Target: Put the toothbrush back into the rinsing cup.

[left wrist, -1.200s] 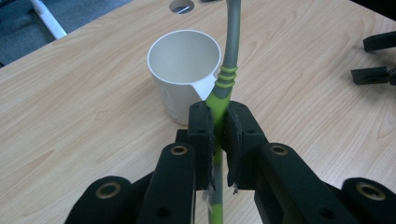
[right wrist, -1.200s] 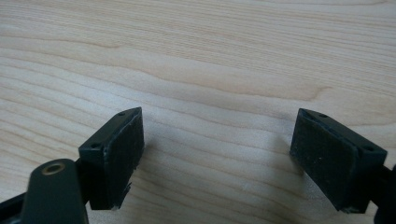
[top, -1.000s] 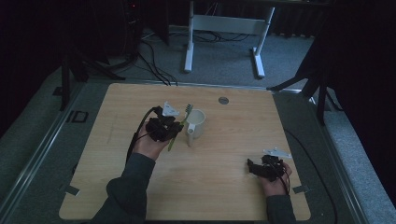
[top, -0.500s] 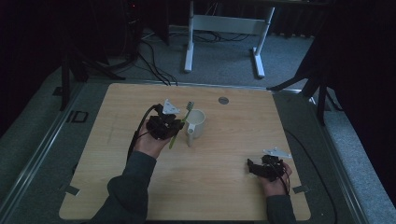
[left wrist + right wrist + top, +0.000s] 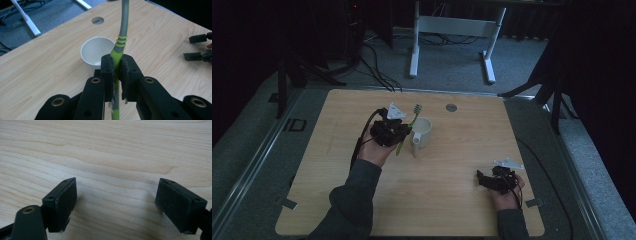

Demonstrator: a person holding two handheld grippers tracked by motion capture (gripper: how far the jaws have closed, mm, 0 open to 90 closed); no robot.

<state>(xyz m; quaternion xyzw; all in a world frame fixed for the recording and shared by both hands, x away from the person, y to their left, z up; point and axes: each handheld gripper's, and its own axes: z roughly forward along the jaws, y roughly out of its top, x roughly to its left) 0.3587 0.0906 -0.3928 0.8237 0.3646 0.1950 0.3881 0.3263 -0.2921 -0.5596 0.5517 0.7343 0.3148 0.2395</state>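
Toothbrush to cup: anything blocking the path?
Nothing visible. The left gripper is shut on the toothbrush, held beside the white cup, whose open mouth looks empty. The right gripper rests open near the table's front right corner, well away from the cup.

Plenty of open wood on the table (image 5: 452, 200) between the two hands. The white cup (image 5: 422, 133) sits just at 3 o'clock of the left gripper (image 5: 399, 131), so that side's blocked, and the green toothbrush (image 5: 408, 129) it's clamping sticks up toward 12. The right gripper (image 5: 484, 179), jaws wide, sits well apart at 4 o'clock with bare board all round it.
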